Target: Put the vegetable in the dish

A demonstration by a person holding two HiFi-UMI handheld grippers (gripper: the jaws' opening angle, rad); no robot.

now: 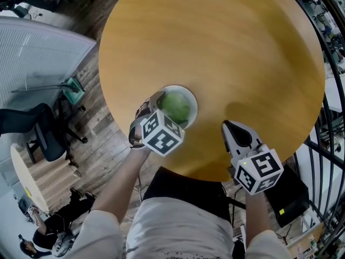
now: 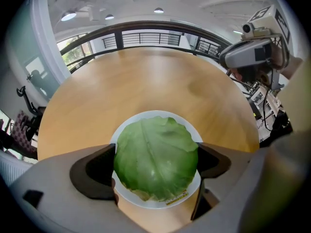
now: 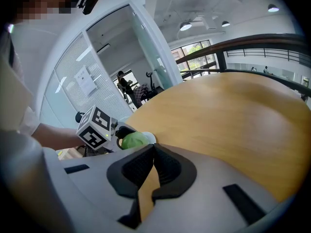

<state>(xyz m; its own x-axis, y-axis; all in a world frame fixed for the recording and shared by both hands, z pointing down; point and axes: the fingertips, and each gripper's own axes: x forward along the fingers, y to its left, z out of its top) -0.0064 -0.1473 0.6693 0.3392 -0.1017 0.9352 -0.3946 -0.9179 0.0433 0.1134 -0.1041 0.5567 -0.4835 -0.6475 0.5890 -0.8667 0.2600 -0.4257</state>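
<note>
Left tongs (image 2: pixel 156 166) seemingly grip lettuce (image 2: pixel 154 147) over dish (image 2: pixel 156 114); right tongs (image 3: pixel 152 148) closed.

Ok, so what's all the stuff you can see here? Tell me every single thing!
Round table: one, yellow-brown wood, fills the middle.
Dish: one, white, by the table's near edge.
Cabbage: one, green, in or just over the dish, between the left fingers.
Office chair: one, black, on the floor at the left.
Small table: one, pale wood, on the floor at lower left.
Railing: one, black, curving past the table's right side.
Left gripper: one, grey, fingers shut on the cabbage.
Right gripper: one, grey, fingers shut and empty, over the table's near right edge.
</note>
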